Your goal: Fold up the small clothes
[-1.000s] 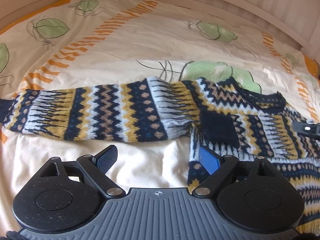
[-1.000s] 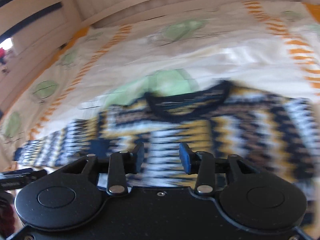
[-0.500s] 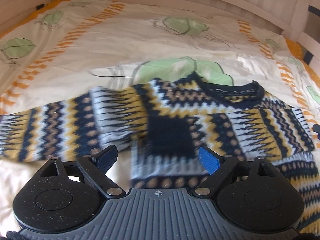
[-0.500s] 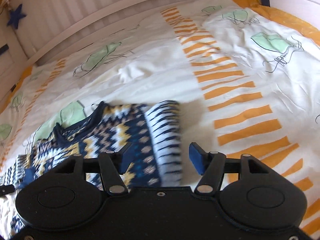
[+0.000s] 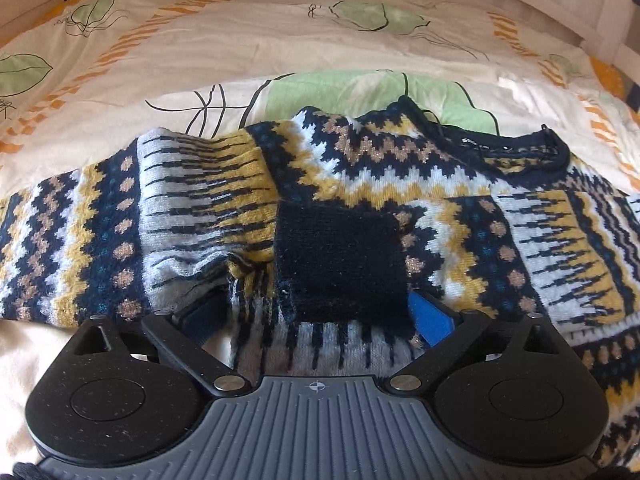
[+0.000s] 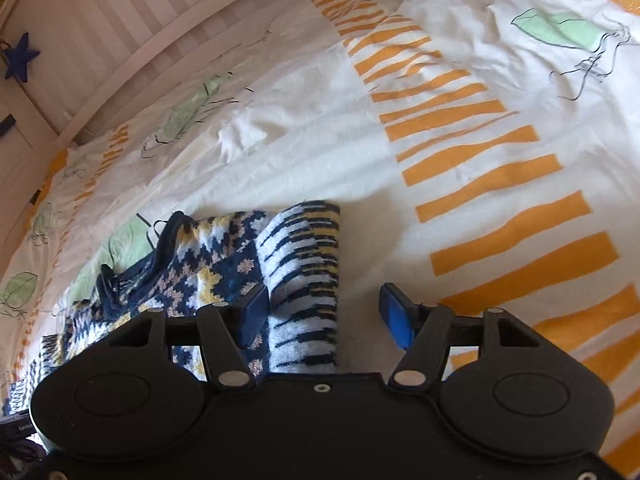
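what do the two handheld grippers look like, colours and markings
Left gripper: black speckled body with two round discs, black linkage arms on silver pivot pins, bright blue finger pads, and a grey ribbed plate bearing a small crosshair mark. Right gripper: the same discs, arms and blue pads, but a plain black plate with small screws.

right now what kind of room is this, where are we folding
Most likely a bedroom, perhaps a child's. The patterned sweater lies on a bed covered by a duvet printed with green leaves and orange stripes, a pale slatted bed frame curves behind it, and a blue star decoration hangs nearby.
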`<action>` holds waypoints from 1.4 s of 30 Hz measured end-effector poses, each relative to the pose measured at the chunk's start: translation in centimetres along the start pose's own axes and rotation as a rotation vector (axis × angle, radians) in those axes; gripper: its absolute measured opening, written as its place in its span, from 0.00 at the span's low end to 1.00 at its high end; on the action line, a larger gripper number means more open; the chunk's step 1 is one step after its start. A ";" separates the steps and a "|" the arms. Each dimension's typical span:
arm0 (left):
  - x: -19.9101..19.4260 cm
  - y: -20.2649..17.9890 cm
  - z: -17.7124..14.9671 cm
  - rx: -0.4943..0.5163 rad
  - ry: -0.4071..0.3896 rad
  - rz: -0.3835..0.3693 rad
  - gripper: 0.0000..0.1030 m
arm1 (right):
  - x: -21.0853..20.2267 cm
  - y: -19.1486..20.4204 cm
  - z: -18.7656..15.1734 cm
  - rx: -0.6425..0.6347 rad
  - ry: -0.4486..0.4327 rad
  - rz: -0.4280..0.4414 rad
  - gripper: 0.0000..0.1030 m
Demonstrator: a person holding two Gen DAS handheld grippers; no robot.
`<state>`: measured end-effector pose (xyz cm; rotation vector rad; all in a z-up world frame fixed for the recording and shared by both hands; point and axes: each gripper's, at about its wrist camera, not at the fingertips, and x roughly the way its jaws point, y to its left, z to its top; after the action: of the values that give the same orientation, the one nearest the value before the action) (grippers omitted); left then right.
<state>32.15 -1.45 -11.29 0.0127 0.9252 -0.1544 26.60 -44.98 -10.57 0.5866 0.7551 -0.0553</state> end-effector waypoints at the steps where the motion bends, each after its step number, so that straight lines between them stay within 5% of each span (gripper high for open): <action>1: 0.1 0.0 -0.1 0.003 0.001 0.002 0.99 | 0.1 0.0 0.0 0.009 0.010 0.015 0.50; 3: 0.1 -0.2 0.2 0.005 0.003 0.008 1.00 | 0.3 0.4 0.0 -0.003 0.043 0.047 0.19; 7: 0.2 -0.4 0.5 0.006 0.009 0.014 1.00 | -1.5 3.7 0.0 -0.185 -0.008 -0.083 0.16; 12: 0.2 -0.5 0.5 0.006 0.009 0.020 1.00 | -0.6 3.8 -0.4 -0.216 0.024 -0.186 0.16; 17: 0.3 -0.6 0.6 0.007 0.015 0.024 1.00 | -0.6 3.2 -0.7 -0.194 0.022 -0.197 0.29; 19: 0.3 -0.6 0.6 0.004 0.009 0.026 1.00 | -1.4 3.4 -0.7 -0.198 0.007 -0.211 0.50; 25: -0.2 -0.4 0.1 -0.009 -0.031 0.007 1.00 | -4.7 4.7 -1.5 -0.232 -0.048 -0.198 0.73; 33: -4.4 0.3 -1.5 -0.022 0.033 -0.013 0.97 | -8.5 7.2 -5.4 -0.250 0.006 -0.102 0.76; 42: -11.2 1.9 -8.3 -0.027 0.076 -0.050 0.97 | -12.8 7.1 -12.4 -0.161 0.134 -0.040 0.78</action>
<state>19.19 2.49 -7.53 -0.0303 1.0038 -0.1887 11.21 -34.60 -5.83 0.4247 0.8928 0.0077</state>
